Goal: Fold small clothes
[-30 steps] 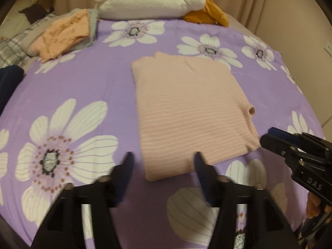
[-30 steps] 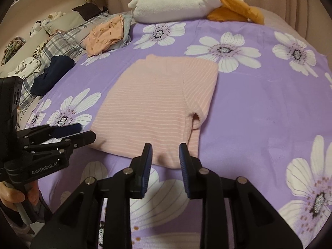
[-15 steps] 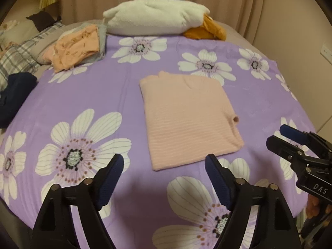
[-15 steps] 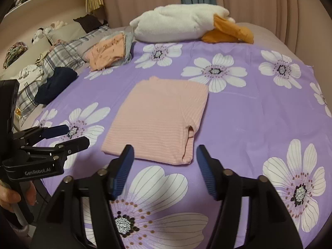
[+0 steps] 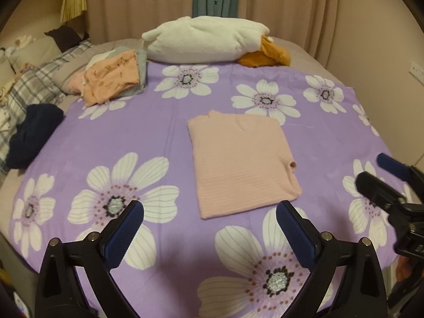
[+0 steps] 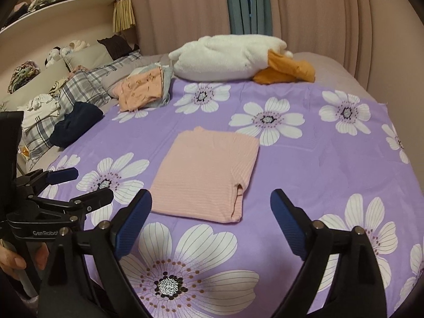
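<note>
I see the folded pink top [image 5: 239, 163] flat on the bed [image 5: 164, 135], long axis running away from me; both the left gripper [image 5: 209, 228] and right gripper [image 6: 210, 216] have just been opening, released and empty, just short of its near edge; neither is clearly nearer.

One pink top [image 5: 239, 161], two tools [image 5: 209, 228]

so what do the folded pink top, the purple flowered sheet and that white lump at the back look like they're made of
Folded pink top: looks like a thin ribbed or fine-striped knit, matte; faint pale lines run across it.
Purple flowered sheet: smooth printed woven cloth with a slight sheen, lying nearly flat.
White lump: fluffy plush or fleece, going by its fuzzy surface and soft outline; the exact fibre cannot be told.
</note>
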